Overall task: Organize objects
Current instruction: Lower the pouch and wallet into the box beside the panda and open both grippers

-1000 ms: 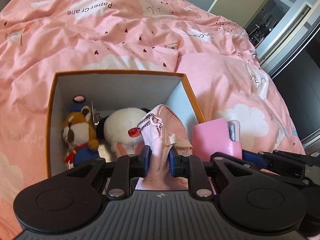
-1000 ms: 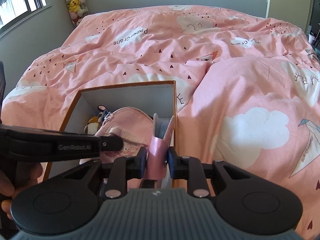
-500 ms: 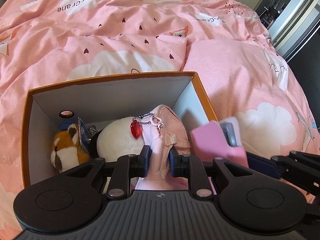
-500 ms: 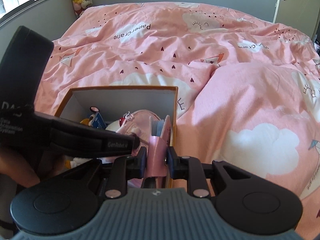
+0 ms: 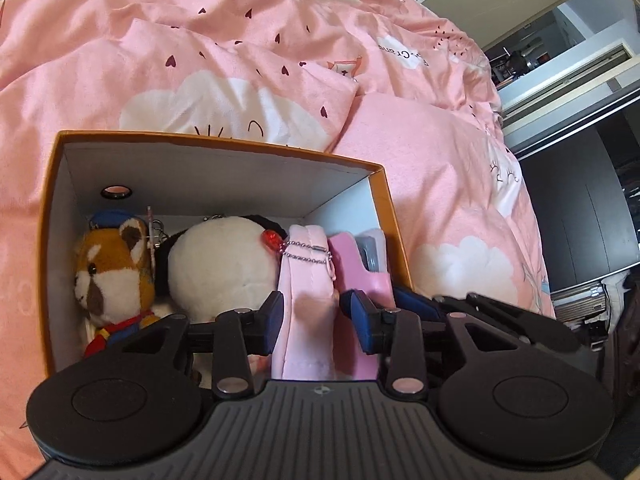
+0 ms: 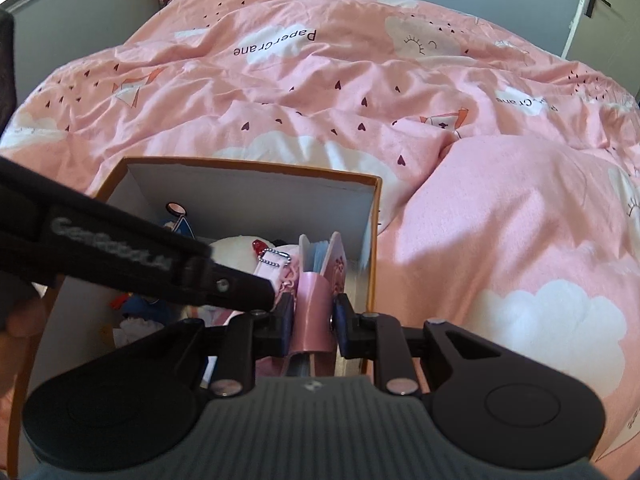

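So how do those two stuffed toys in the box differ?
The fox toy is orange-brown with a white muzzle, a blue cap and a red and blue outfit; the round plush is plain white with black parts behind. The fox toy shows its face; the round plush shows none from here. The fox toy stands by the box's left wall; the round plush sits nearer the middle, beside the pink pouch. Both are soft toys inside the box.

One box (image 5: 384, 216), two plush toys (image 5: 116, 264) (image 5: 224, 264), one pink pouch (image 5: 304, 272), one pink case (image 5: 356, 264)
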Available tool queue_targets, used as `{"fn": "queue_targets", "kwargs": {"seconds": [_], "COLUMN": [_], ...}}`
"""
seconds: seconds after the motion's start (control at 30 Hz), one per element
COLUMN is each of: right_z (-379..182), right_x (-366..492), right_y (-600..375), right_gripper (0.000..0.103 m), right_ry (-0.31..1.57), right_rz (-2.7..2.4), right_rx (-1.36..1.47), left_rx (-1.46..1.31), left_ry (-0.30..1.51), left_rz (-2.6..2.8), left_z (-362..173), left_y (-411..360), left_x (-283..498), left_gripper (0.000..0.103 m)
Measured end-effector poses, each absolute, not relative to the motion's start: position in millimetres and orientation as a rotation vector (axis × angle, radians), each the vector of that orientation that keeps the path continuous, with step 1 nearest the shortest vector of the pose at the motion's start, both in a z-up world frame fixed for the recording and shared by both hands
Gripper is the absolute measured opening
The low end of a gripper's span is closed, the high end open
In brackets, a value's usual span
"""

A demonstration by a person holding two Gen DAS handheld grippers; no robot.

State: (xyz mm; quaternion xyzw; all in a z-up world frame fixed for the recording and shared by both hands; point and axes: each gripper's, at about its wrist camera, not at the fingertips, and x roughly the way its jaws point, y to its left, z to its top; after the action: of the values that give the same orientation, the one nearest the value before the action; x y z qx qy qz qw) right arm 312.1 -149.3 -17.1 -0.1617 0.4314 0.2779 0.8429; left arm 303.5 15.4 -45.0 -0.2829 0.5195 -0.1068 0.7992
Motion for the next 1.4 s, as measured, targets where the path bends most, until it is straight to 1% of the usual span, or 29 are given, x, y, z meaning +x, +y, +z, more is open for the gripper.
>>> {"fn": "queue_targets", "kwargs": {"seconds": [0.23,0.3,0.33,0.43,0.47,0.5,0.57,0.7,0.73,0.77,0.8,0.83,0.87,1.03,1.17,1.3,1.4], "right_z": [-28.0,-25.9,-24.2,-17.7,-14.9,-12.1,-6.9,0.1,0.8,0.6,-0.6,-3.1,-6.3,-20.2,-32.2,-43.3,-43.4], "right_x": [325.6,322.8,320.8,312.7,308.9,305.0,297.7,284.0,280.1,276.5,273.6,271.4,268.8,256.6,247.4,246.1,252.4], "right_y": [-141.6,-141.0,-141.1,-142.4,-142.8,-143.3,-145.7,-150.4,-151.5,-152.6,-154.0,-154.5,-154.9,-151.8,-145.1,-142.3,-142.8], "right_gripper": [0.023,0.023,0.024,0.029,0.038,0.043,0.044,0.043,0.042,0.037,0.025,0.02,0.018,0.018,0.017,0.007,0.005], "right_ry": [0.979,0.974,0.973,0.963,0.95,0.932,0.911,0.897,0.895,0.897,0.905,0.915,0.922,0.896,0.838,0.792,0.786], "right_rz": [0.547,0.563,0.573,0.61,0.619,0.62,0.652,0.715,0.733,0.746,0.754,0.761,0.764,0.784,0.784,0.79,0.792], "right_rx": [-0.376,-0.387,-0.395,-0.418,-0.434,-0.46,-0.491,-0.57,-0.597,-0.626,-0.656,-0.69,-0.726,-0.896,-1.014,-1.075,-1.051], "left_rx": [-0.552,-0.544,-0.536,-0.525,-0.528,-0.529,-0.525,-0.499,-0.497,-0.495,-0.493,-0.489,-0.484,-0.467,-0.432,-0.401,-0.379], "left_ry": [1.132,1.141,1.145,1.156,1.158,1.162,1.17,1.195,1.2,1.204,1.209,1.213,1.215,1.216,1.204,1.187,1.187], "left_rz": [-0.26,-0.271,-0.279,-0.298,-0.31,-0.32,-0.335,-0.348,-0.358,-0.369,-0.378,-0.384,-0.385,-0.386,-0.38,-0.371,-0.366], "left_z": [-44.1,-44.8,-45.2,-47.9,-48.7,-49.6,-51.5,-56.1,-56.7,-56.8,-57.0,-57.3,-58.1,-60.5,-58.6,-58.3,-58.6], "left_y": [22.5,24.5,24.3,22.7,22.3,21.6,19.9,14.1,12.6,11.0,9.2,7.2,5.3,-1.7,-6.7,-12.0,-15.0], "left_x": [295.2,294.1,293.5,292.3,291.9,291.6,291.1,291.2,290.7,290.2,289.8,289.3,288.6,287.4,285.3,285.1,288.3], "left_gripper": [0.039,0.036,0.032,0.03,0.028,0.028,0.028,0.028,0.028,0.028,0.028,0.028,0.028,0.028,0.029,0.029,0.029]}}
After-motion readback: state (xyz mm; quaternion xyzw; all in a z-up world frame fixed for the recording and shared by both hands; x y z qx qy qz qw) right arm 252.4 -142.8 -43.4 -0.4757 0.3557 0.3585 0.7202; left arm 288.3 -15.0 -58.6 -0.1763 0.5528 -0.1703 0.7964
